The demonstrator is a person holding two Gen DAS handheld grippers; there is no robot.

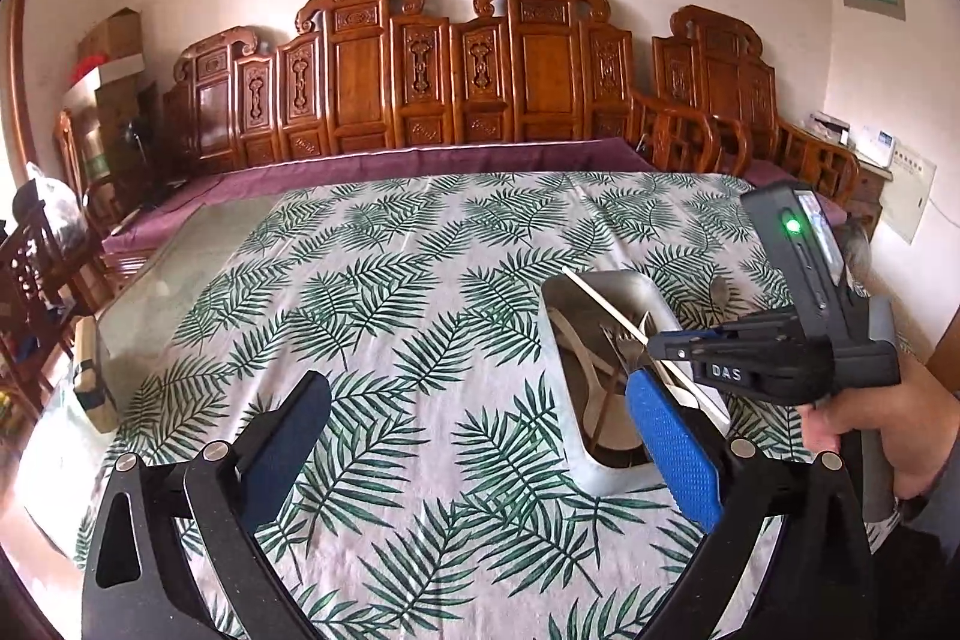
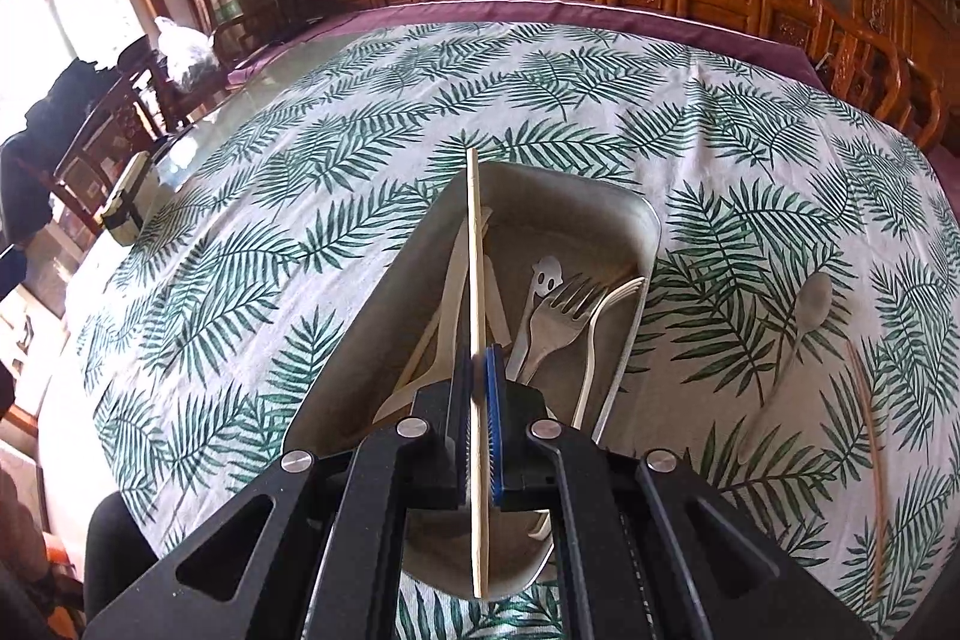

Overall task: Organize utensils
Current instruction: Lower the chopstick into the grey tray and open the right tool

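Note:
A metal tray (image 2: 651,226) sits on the leaf-print tablecloth and holds forks (image 2: 561,316) and pale plastic utensils (image 2: 450,310). My right gripper (image 2: 479,370) is shut on a wooden chopstick (image 2: 475,232) and holds it above the tray, pointing away along the fingers. In the left wrist view the right gripper (image 1: 654,349) hovers over the tray (image 1: 600,478) with the chopstick (image 1: 600,301). My left gripper (image 1: 480,424) is open and empty above the cloth, left of the tray. A spoon (image 2: 810,310) and another chopstick (image 2: 870,436) lie on the cloth right of the tray.
The tablecloth (image 1: 390,280) covers most of a glass-topped table (image 1: 180,256). A carved wooden bench with a purple cushion (image 1: 420,160) runs along the far side. A small container (image 2: 126,208) stands at the table's left edge.

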